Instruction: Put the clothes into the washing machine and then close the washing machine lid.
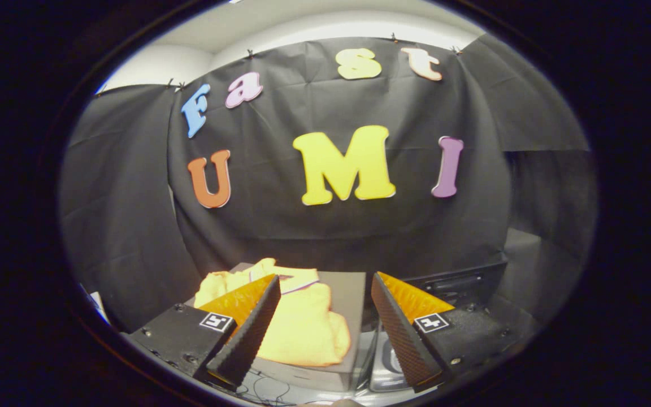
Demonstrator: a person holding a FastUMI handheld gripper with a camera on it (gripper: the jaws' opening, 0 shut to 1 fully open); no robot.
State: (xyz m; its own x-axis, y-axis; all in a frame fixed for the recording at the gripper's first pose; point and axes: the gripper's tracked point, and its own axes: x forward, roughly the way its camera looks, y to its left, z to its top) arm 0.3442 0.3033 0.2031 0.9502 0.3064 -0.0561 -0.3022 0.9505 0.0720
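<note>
A yellow garment (303, 325) lies spread on top of a grey box (348, 294), just ahead of my fingers and partly behind the left one. My gripper (325, 294) is open, its fingers wide apart, nothing between them, held above and short of the garment. To the right of the box, behind the right finger, a dark machine body (461, 282) shows, and a rounded grey part (387, 362) sits low between box and right finger; whether this is the washing machine's lid I cannot tell.
Black cloth walls (133, 237) close the booth at the back and both sides. Thin cables (269, 390) lie on the pale surface below the box.
</note>
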